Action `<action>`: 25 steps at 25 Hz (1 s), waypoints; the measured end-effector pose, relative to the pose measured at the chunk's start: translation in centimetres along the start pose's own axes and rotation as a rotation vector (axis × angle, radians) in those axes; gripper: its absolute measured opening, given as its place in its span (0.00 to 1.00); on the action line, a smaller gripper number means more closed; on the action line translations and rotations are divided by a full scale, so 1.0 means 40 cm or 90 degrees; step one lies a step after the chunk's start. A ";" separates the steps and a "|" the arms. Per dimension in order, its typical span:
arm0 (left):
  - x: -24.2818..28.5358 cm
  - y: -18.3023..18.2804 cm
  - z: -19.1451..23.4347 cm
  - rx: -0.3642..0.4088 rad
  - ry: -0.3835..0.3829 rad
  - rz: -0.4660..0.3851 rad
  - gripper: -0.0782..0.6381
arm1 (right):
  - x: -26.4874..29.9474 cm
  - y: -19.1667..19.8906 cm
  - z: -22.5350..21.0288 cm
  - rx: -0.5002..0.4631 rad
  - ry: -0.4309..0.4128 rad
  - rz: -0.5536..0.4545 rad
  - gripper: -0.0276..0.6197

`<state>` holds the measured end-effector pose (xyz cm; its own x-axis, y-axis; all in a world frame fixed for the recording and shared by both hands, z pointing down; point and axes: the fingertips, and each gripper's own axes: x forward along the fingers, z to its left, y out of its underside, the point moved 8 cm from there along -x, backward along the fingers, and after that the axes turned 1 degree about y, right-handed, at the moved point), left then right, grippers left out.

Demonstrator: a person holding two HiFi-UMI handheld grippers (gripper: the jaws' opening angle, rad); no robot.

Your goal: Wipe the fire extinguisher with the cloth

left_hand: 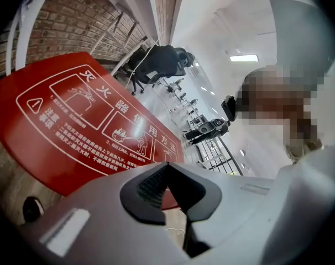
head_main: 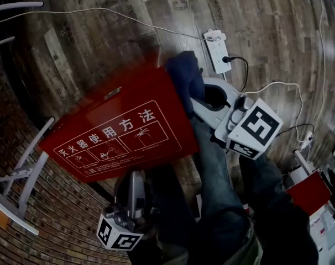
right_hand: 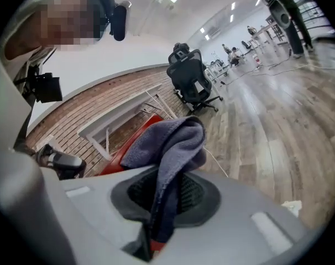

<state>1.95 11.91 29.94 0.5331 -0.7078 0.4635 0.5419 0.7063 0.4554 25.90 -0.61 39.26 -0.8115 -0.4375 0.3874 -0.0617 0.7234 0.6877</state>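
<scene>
Red metal fire extinguisher box (head_main: 123, 131) sits on the wood-plank floor (head_main: 101, 32) against the brick wall (head_main: 57, 225), right below the person, centre-left in the head view. The broad face is tilted up toward the camera. It is glossy red, with white Chinese lettering and three framed white pictograms of how to use it. A small latch or handle shows near its upper left edge. The left gripper view shows the same red face (left_hand: 73, 126) with a warning triangle and lines of small white print.

Right gripper (head_main: 198, 101) is at the box's upper right corner. Its fingers are clamped on a dark blue terry cloth (head_main: 187, 79), which bunches up over the corner and touches the red edge. In the right gripper view the cloth (right_hand: 167, 142) hangs down between the black pads of the right gripper (right_hand: 167, 195), with a bit of red box (right_hand: 131, 142) just behind it.

Left gripper (head_main: 135, 184) is just beneath the box's lower edge, pointing up at it. In its own view the left gripper (left_hand: 167, 173) has its fingers together at the tips, nothing between them. A sliver of the red corner shows through the slit behind.

White power strip (head_main: 217, 51) with a black plug lies on the floor beyond the box. The person's blue-jeans leg (head_main: 212, 175) is beside the box's right edge.
</scene>
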 end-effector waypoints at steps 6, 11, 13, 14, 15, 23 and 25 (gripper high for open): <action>0.011 0.027 -0.026 -0.012 0.004 0.001 0.11 | -0.111 0.119 0.082 0.046 -0.072 0.109 0.13; 0.032 0.054 -0.047 -0.016 0.007 0.009 0.11 | -0.222 0.147 0.163 0.053 -0.040 0.099 0.13; 0.032 0.057 -0.051 -0.012 0.007 0.002 0.11 | -0.243 0.117 0.194 0.000 0.005 0.088 0.13; 0.028 0.058 -0.053 -0.009 0.009 -0.005 0.11 | -0.251 0.108 0.212 -0.035 0.023 0.094 0.13; 0.023 0.059 -0.054 -0.005 0.012 -0.013 0.11 | -0.258 0.107 0.230 -0.075 0.038 0.104 0.13; -0.104 0.076 0.015 -0.004 0.061 -0.016 0.11 | -0.244 0.189 0.364 -0.357 0.198 0.124 0.13; -0.170 0.073 0.060 -0.001 0.063 -0.006 0.11 | -0.213 0.231 0.425 -0.382 0.224 0.128 0.13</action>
<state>-1.65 18.80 29.93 0.5896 -0.7121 0.3811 0.5488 0.6995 0.4578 22.34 18.87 31.86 -0.5328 -0.5457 0.6468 0.4806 0.4340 0.7620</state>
